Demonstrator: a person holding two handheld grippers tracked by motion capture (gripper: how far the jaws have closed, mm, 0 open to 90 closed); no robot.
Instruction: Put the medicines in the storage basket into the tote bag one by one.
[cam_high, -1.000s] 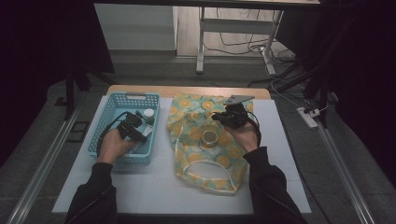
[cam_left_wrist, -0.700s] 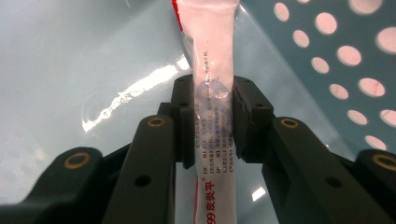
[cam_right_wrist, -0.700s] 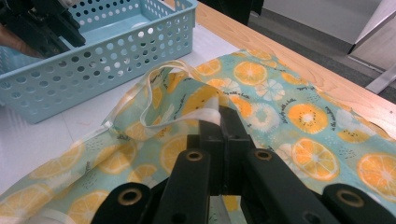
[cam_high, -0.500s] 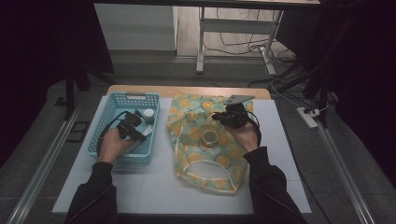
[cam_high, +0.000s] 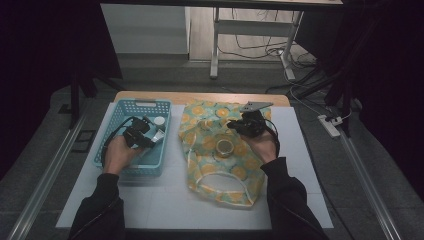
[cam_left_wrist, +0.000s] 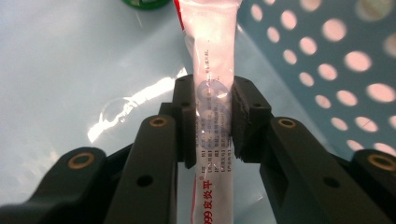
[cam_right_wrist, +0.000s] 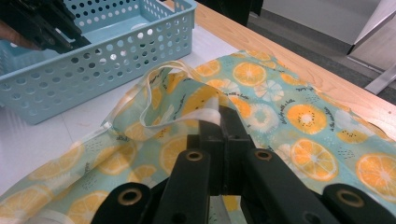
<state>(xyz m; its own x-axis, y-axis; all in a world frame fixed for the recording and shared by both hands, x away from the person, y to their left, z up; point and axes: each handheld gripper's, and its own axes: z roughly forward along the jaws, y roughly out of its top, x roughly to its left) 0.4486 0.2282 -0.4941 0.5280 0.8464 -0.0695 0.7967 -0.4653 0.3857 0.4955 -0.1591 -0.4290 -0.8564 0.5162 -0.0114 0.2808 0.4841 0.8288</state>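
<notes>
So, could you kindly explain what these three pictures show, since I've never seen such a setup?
A person at a white table holds a two-jaw hand tool in each hand. One camera looks down from above; one rides on each tool, looking along its black jaws. The left gripper, inside the blue basket, has just closed on a white tube. The right gripper is shut on the white-trimmed edge of the fruit-print cloth bag. A roll of tape lies on the bag.
</notes>
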